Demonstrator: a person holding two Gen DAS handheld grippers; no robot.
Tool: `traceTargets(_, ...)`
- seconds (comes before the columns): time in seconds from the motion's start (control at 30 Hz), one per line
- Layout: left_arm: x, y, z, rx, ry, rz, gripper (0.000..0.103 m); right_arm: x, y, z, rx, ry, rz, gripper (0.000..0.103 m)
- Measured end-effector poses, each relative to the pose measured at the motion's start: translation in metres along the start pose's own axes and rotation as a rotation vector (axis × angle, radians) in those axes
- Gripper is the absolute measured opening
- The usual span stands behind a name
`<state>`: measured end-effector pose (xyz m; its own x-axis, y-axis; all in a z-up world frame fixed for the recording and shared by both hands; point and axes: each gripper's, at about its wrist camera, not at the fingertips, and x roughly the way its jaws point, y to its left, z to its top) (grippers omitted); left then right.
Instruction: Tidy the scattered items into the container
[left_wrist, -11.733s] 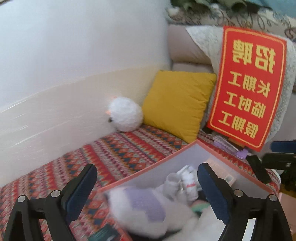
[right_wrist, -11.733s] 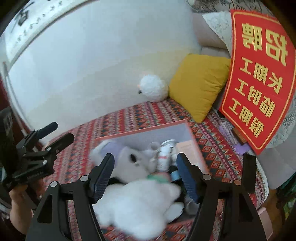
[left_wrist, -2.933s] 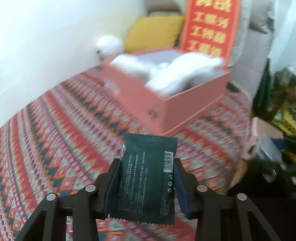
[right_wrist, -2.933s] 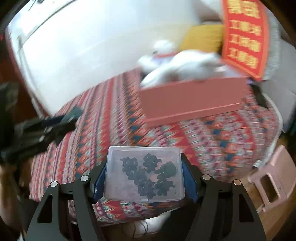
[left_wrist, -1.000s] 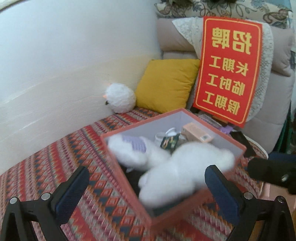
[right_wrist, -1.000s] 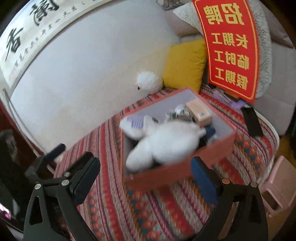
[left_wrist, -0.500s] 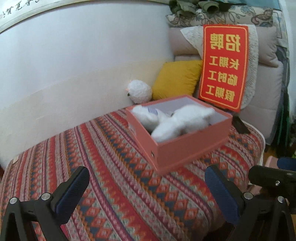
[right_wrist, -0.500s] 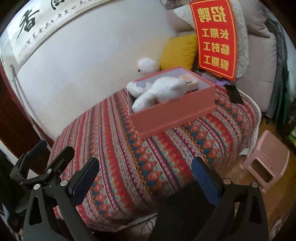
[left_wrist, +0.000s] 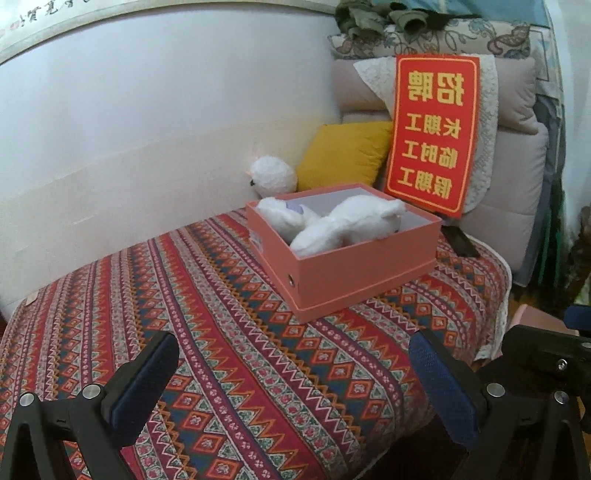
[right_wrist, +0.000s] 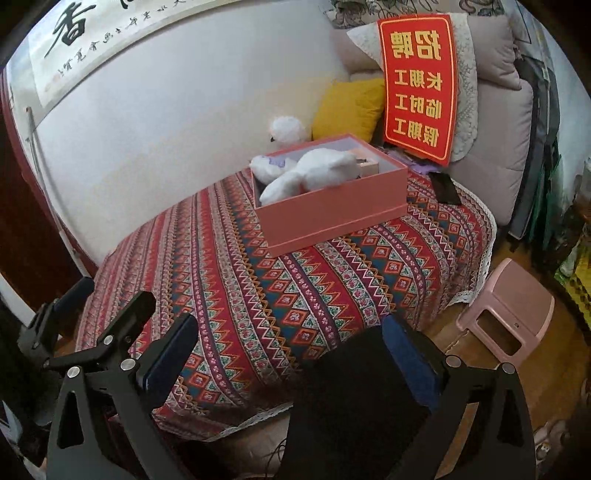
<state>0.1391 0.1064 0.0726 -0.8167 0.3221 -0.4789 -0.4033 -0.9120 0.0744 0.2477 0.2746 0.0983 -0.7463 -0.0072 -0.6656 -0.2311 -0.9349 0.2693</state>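
Blue-padded jaws stand wide apart and empty on both your left gripper (left_wrist: 293, 384) and right gripper (right_wrist: 290, 360). Straight ahead, well off, sits the pink box (left_wrist: 364, 266), white plush toys (left_wrist: 343, 223) inside; your left looks nearer, bedspread (left_wrist: 221, 332) bare around it.

The white plush toys (left_wrist: 343, 225) fill the pink box (left_wrist: 354, 269), so whatever's under them is pretty much hidden. From the right wrist only a corner of a small carton (right_wrist: 367, 166) peeks out behind them. The scroll (right_wrist: 92, 33) on the wall is cut off by the frame edge.
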Motion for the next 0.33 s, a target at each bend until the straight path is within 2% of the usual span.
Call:
traceTargets(0.1,-0.002,0.004,-0.001,-0.010,-0.002,0.021,0.103,-0.004,0.005,-0.001,-0.008,-0.003,-0.004,0.101)
traceTargets(0.33,0.000,0.013,0.000,-0.050,0.006,0.004,0.103,-0.009,0.011,0.001,-0.013,-0.008,-0.016,0.101)
